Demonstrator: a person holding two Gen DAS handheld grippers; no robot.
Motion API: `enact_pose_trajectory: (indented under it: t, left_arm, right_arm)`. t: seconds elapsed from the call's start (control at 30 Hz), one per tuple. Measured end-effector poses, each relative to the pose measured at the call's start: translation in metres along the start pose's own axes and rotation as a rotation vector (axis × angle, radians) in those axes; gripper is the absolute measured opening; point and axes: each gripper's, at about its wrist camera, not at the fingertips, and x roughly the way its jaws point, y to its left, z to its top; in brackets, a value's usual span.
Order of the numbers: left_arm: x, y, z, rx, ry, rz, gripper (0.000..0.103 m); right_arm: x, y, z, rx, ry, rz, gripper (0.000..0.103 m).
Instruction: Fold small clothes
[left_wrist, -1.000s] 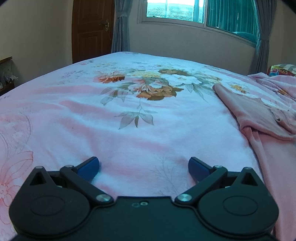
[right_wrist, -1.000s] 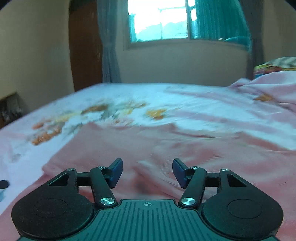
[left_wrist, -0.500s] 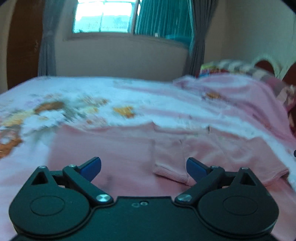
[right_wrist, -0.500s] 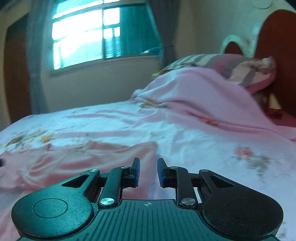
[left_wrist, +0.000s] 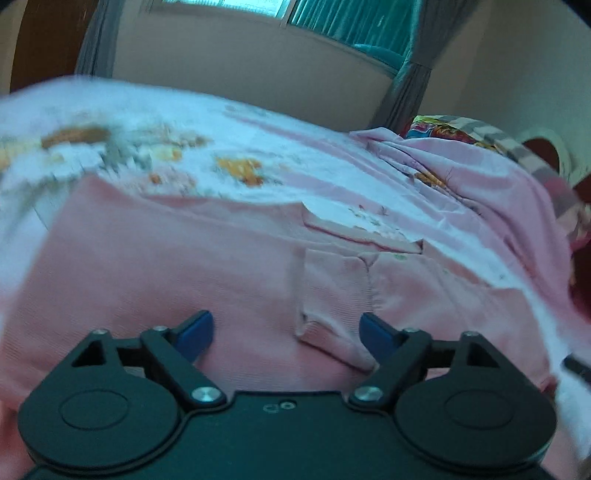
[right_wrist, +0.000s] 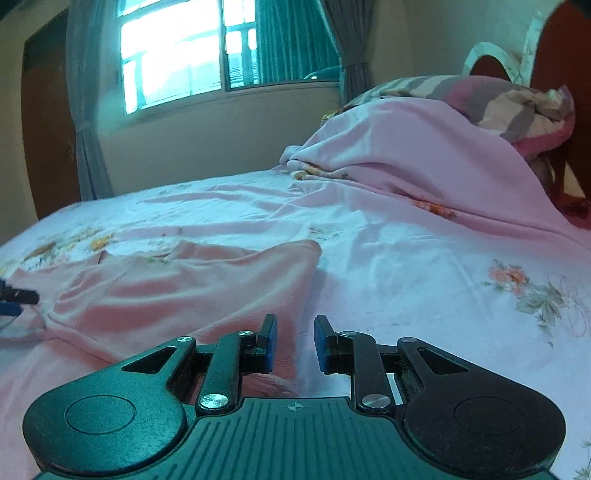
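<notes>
left wrist: left gripper (left_wrist: 286, 332) jaws wide, closing, above pink shirt (left_wrist: 166, 266) spread on floral bedsheet (left_wrist: 258, 147); folded sleeve (left_wrist: 332, 295) between pads, untouched | right wrist: right gripper (right_wrist: 294, 341) jaws narrow, nothing gripped, at shirt's right edge (right_wrist: 184, 284); pillow (right_wrist: 517, 99) beyond

I see a plain pink garment (left_wrist: 192, 258) on a white-and-pink sheet (right_wrist: 388, 266) printed with orange flowers and grey-green leaves. My grippers are black with blue pads (right_wrist: 271, 341). The pillow (right_wrist: 509, 107) is striped grey, white and pink; the curtains (right_wrist: 88, 110) are grey.
</notes>
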Motion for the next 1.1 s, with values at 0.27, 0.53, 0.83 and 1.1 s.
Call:
enact_pose_trajectory:
  t: [0.27, 0.53, 0.83, 1.1]
  left_arm:
    - [0.018, 0.013, 0.006, -0.155, 0.087, -0.135, 0.046]
    - [0.001, 0.026, -0.003, -0.326, 0.110, -0.240, 0.079]
    - [0.039, 0.040, -0.002, -0.489, 0.143, -0.343, 0.004]
    - [0.025, 0.035, -0.017, -0.284, 0.074, -0.259, 0.009]
  right_arm:
    - [0.010, -0.004, -0.014, 0.064, 0.030, -0.003, 0.022]
    - [0.010, -0.002, -0.018, 0.061, 0.031, 0.017, 0.022]
    - [0.015, -0.002, -0.020, 0.071, 0.046, 0.012, 0.022]
    - [0.018, 0.000, -0.016, 0.060, 0.096, -0.034, 0.022]
